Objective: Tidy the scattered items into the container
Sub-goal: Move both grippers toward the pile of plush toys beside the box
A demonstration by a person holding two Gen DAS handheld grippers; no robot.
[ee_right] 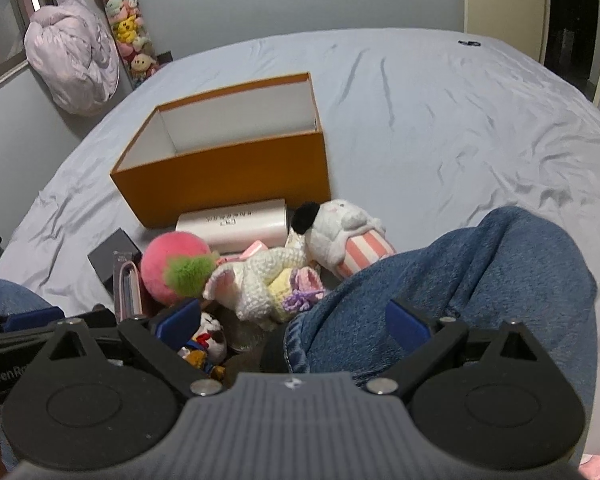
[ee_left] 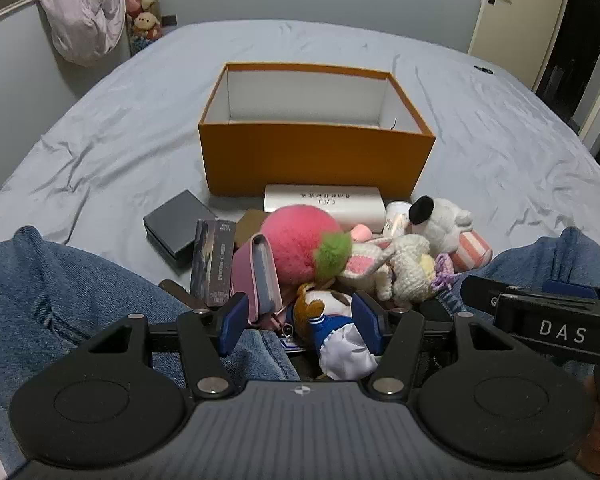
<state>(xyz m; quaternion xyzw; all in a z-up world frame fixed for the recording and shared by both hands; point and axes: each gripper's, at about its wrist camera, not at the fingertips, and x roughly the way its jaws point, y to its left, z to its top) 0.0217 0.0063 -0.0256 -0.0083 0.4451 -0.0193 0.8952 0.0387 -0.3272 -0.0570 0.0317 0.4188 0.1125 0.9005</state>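
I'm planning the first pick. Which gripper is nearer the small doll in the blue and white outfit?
Left. The left gripper is open with the small doll between its fingers. The right gripper, also open, sits off to the doll's right, mostly over the person's denim knee.

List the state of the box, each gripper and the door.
Orange box: open, lidless, nothing visible inside.
Left gripper: open, jaws either side of a small sailor-suited plush, not clamped.
Right gripper: open wide, holding nothing.
Door: ajar.
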